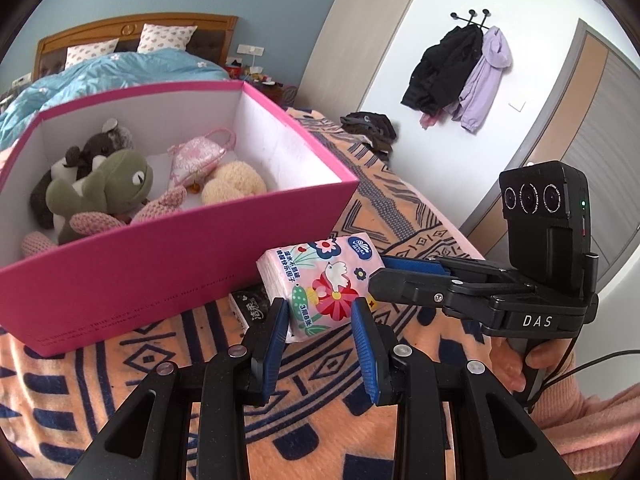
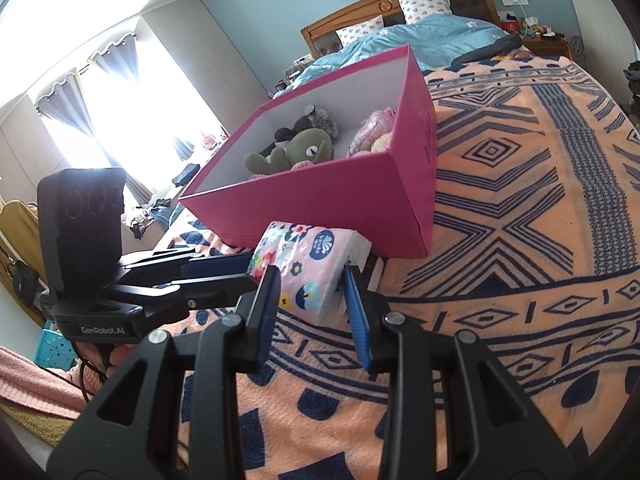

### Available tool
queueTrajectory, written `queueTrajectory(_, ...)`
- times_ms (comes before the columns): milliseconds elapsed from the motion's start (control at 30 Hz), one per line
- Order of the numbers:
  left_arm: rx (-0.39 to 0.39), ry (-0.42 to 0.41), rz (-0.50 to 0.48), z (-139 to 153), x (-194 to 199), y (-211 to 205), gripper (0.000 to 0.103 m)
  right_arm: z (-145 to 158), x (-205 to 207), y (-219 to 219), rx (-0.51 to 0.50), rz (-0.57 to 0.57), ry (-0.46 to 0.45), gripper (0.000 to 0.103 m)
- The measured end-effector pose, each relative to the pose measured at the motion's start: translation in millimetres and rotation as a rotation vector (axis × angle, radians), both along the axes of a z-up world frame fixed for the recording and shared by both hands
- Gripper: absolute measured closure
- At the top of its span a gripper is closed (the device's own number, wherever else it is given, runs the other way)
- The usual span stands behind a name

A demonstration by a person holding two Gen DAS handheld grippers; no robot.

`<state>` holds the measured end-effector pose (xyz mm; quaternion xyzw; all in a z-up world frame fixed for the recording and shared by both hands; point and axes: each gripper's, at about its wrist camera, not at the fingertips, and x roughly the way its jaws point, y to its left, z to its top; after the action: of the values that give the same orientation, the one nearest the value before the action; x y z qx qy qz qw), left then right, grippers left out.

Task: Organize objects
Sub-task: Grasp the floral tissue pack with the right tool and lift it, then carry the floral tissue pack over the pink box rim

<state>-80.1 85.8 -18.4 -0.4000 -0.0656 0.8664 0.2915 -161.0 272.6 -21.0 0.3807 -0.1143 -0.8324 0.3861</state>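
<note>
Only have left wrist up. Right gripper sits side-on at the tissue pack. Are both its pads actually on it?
Observer: Yes. In the right wrist view the right gripper has a pad against each side of the tissue pack.
Operator: What's beyond the pink box, off my left edge?
Observer: Past the pink box the bed ends, and there is a bright curtained window.
Operator: Anything lower down there?
Observer: A blue basket, below the left gripper.
</note>
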Motion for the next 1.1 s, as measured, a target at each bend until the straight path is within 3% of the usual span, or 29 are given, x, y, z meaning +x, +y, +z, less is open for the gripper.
queueTrajectory(1100, 0.001, 0.121, -0.005, 46.7, -1.9, -3.9, 0.071, 50.1, -9.9, -1.4, -0.004, 0.018, 0.152, 0.067)
